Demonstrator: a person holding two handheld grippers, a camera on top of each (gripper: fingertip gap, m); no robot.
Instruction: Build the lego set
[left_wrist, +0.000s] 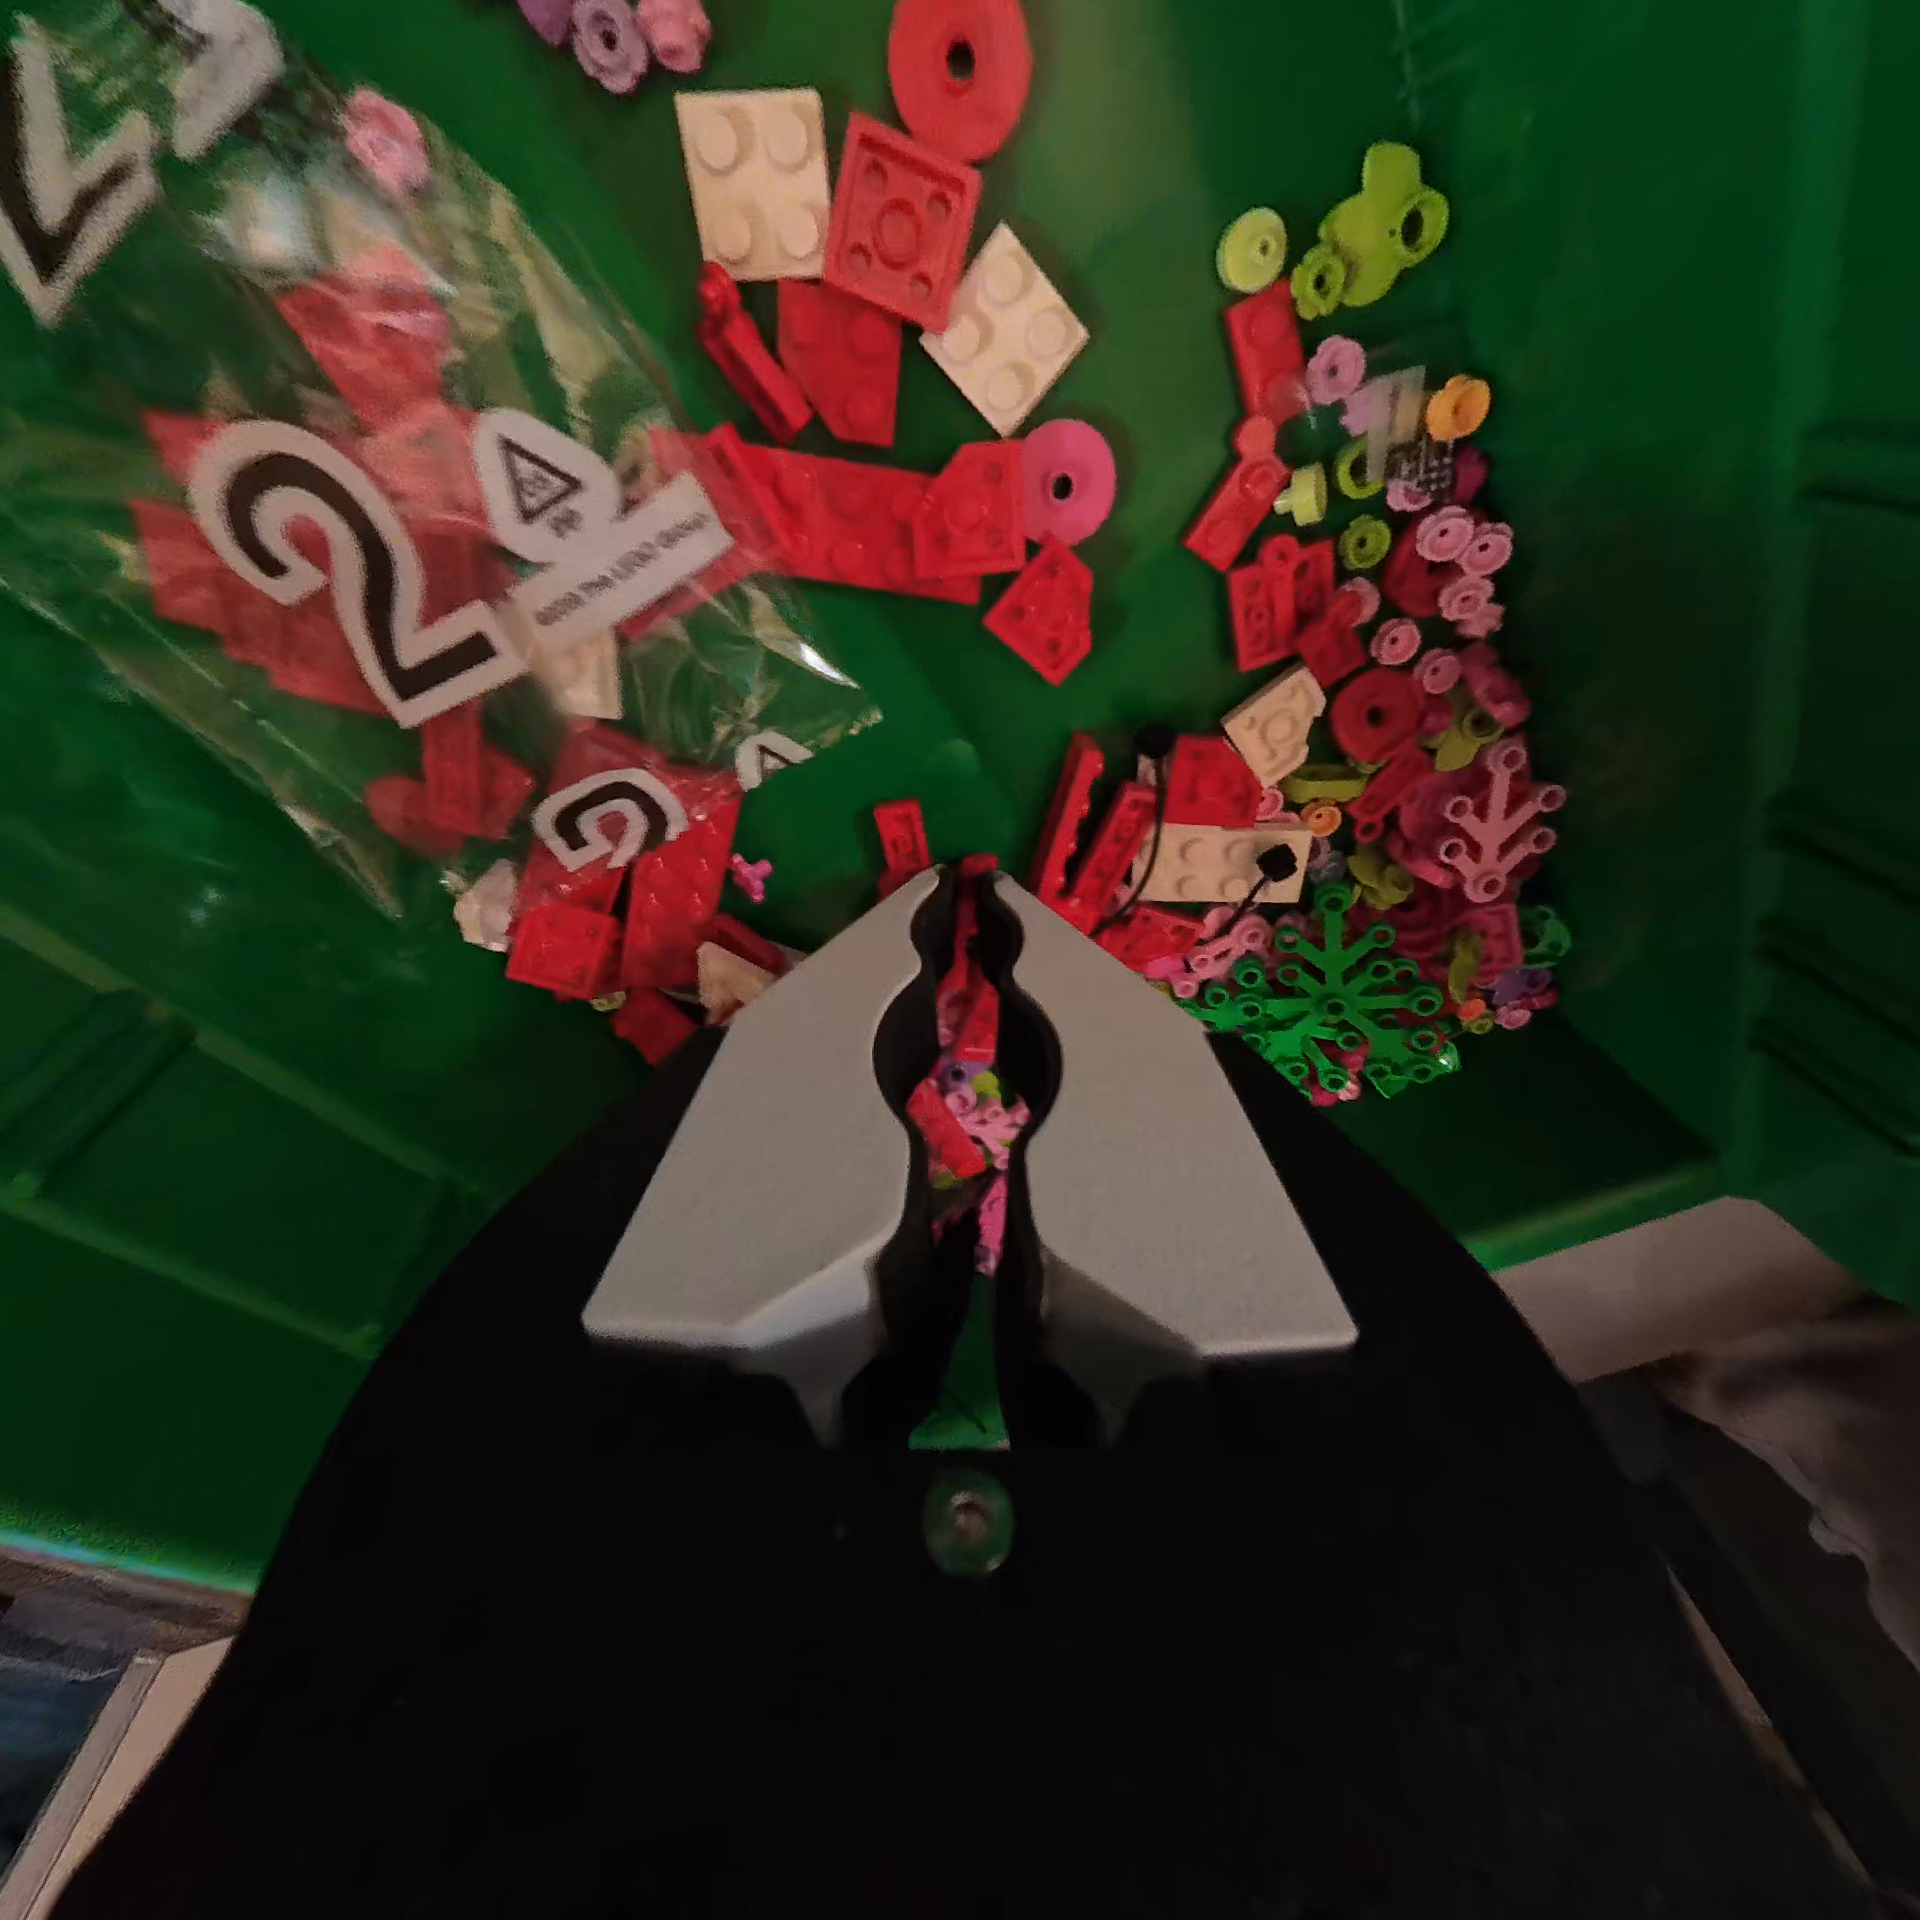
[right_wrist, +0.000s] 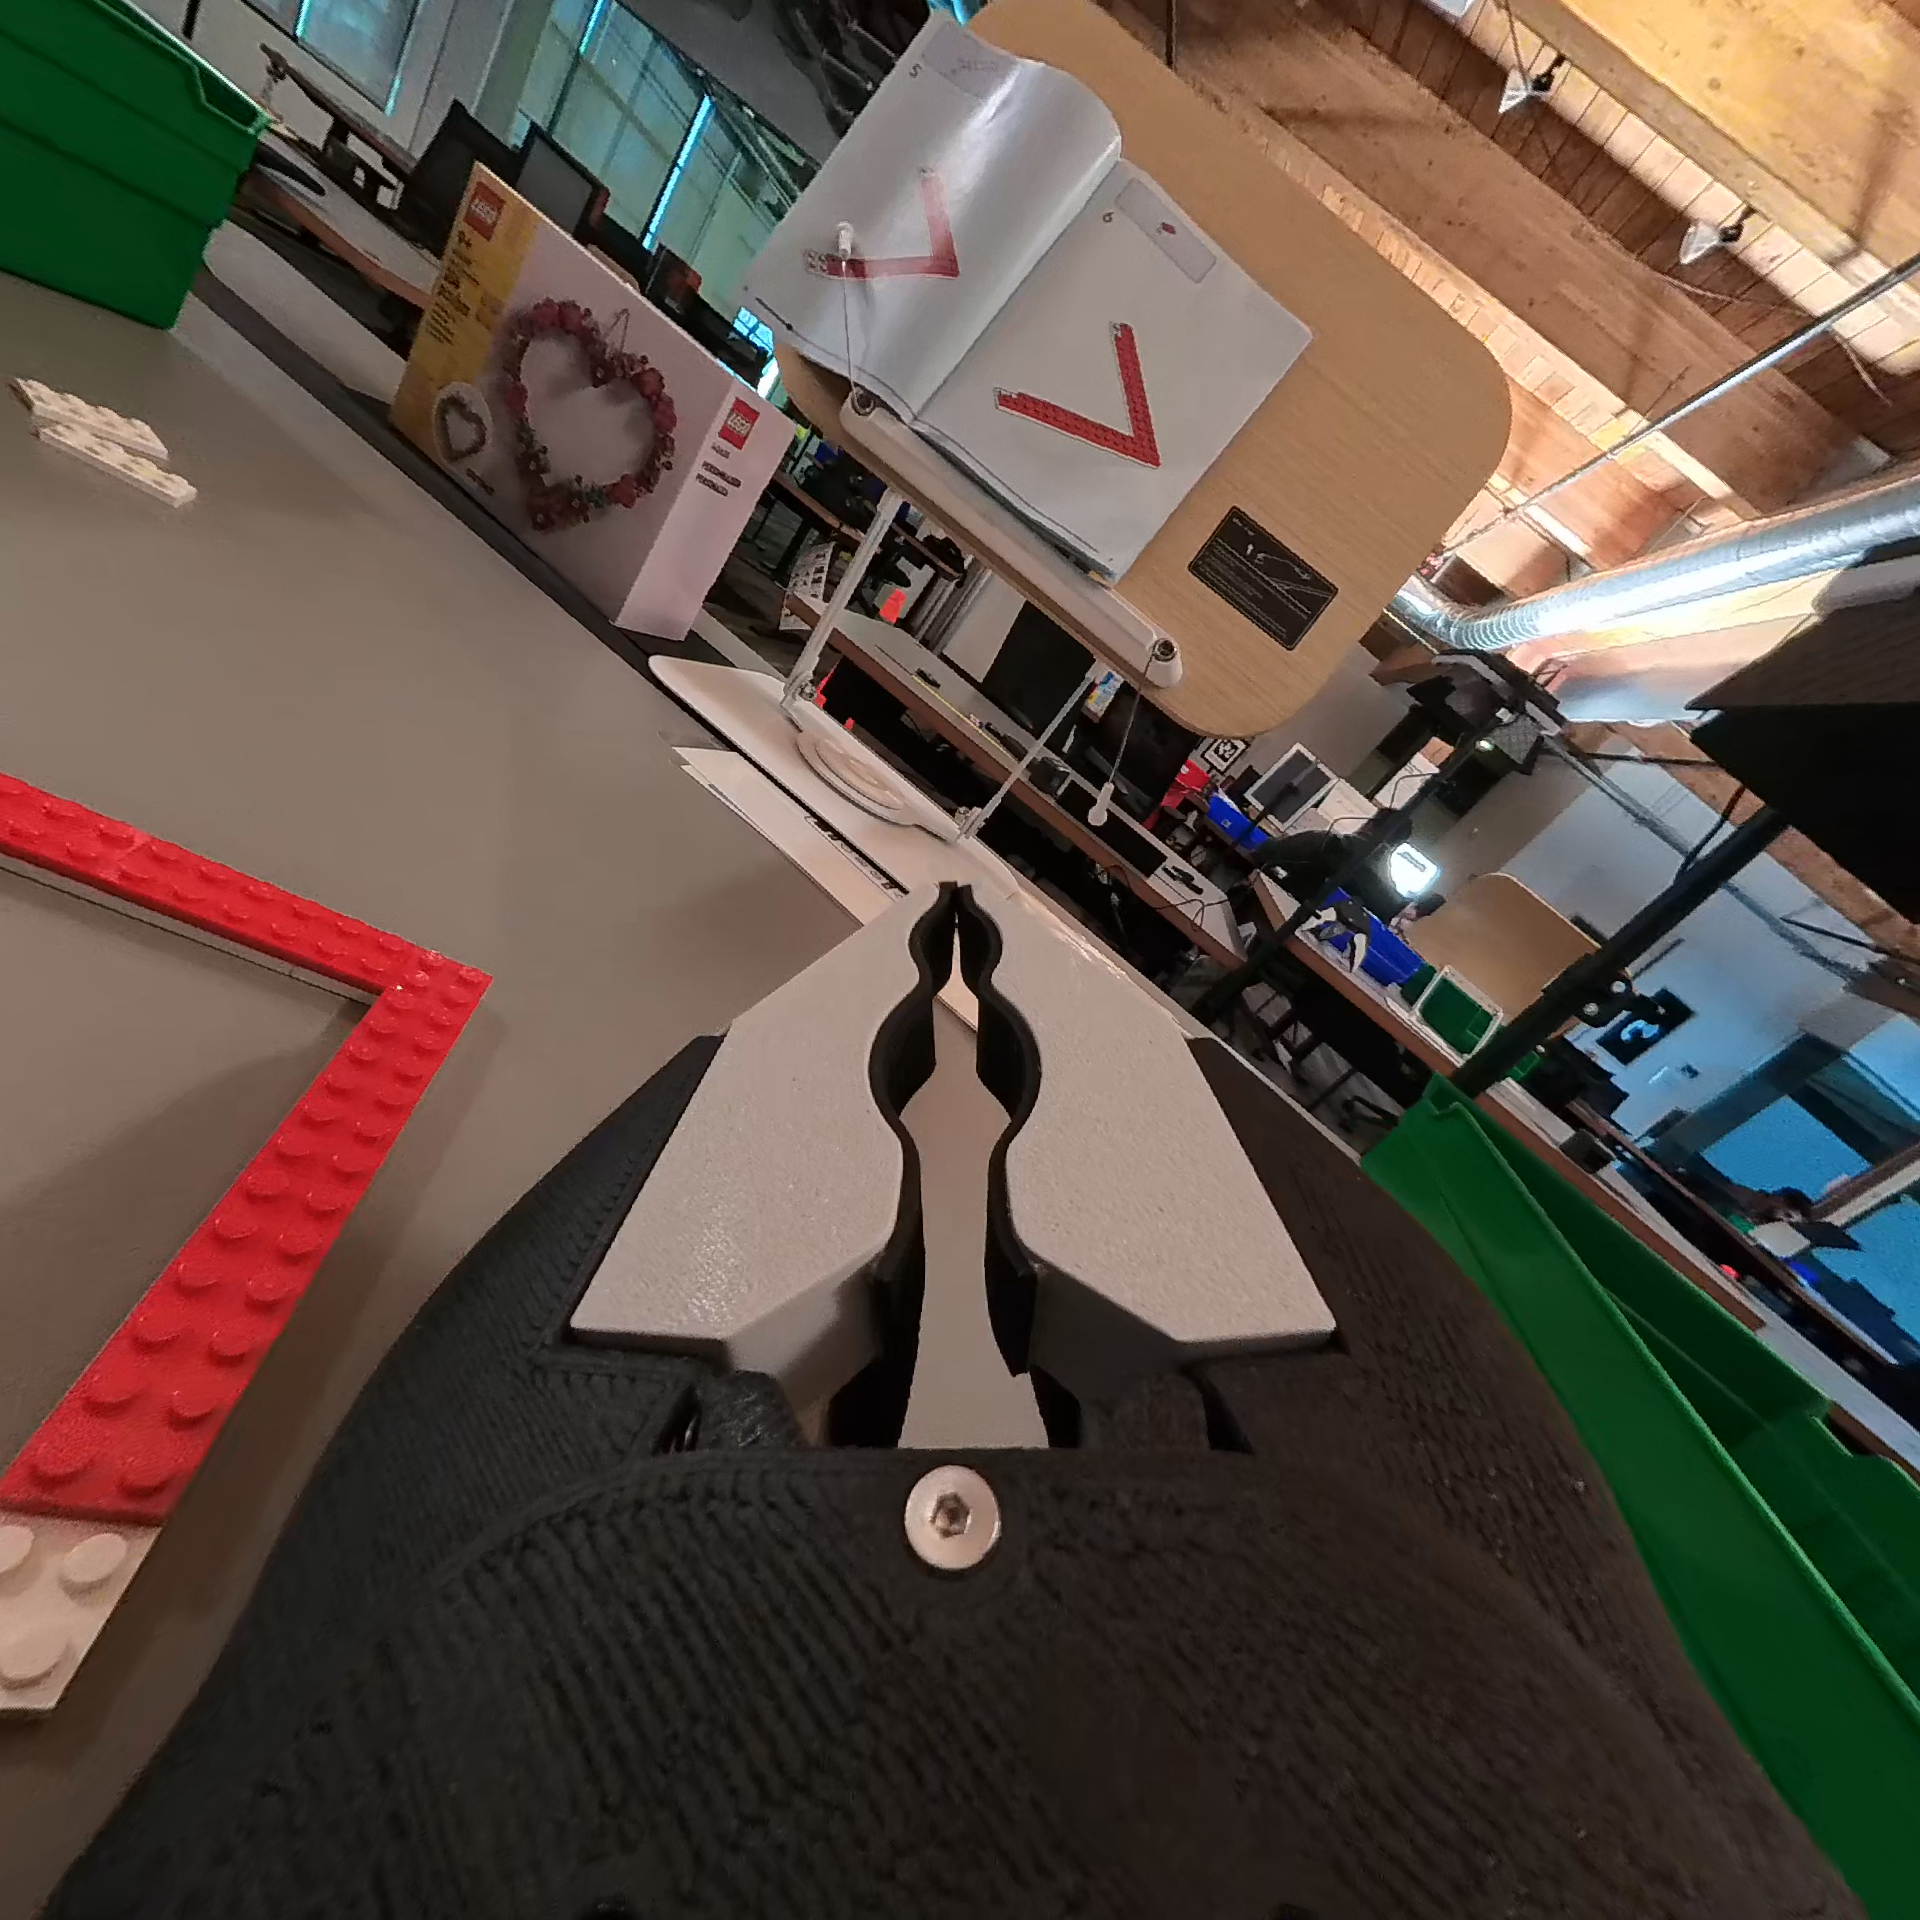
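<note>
Holding, left gripper (left_wrist: 968, 881): you are keeping it over the green bin (left_wrist: 1621, 935), jaws drawn in to a narrow slit. A sliver of dark red is showing between the tips; you cannot tell whether it is clamped or lying behind them.
Holding, right gripper (right_wrist: 961, 920): you are keeping it low over the grey table (right_wrist: 416, 727), jaws pressed together at the tips and gripping nothing.
Bin contents, loose: lego pieces are lying scattered on the bin floor, among them white square plates (left_wrist: 753, 182), a red round piece (left_wrist: 961, 73), a pink round piece (left_wrist: 1070, 480), lime pieces (left_wrist: 1371, 223) and a green leaf piece (left_wrist: 1340, 987) just right of your left fingers.
Bin contents, bagged: a clear plastic bag (left_wrist: 343, 540) with printed markings is lying at the left, blurred, with red pieces inside.
Build in progress: a red plate frame (right_wrist: 260, 1226) is lying flat on the table to the left of your right gripper, forming a corner; a white plate (right_wrist: 52, 1621) is touching its near end.
Spare parts: small white plates (right_wrist: 99, 442) are lying farther off on the table.
Reference: an instruction booklet (right_wrist: 1039, 343) is sitting open on a wooden stand (right_wrist: 1351, 436) ahead; the set box (right_wrist: 613, 457) is standing left of it.
Bins beside you: a green bin wall (right_wrist: 1662, 1403) is rising at the right, and a second green bin (right_wrist: 104, 177) is sitting at the far left.
</note>
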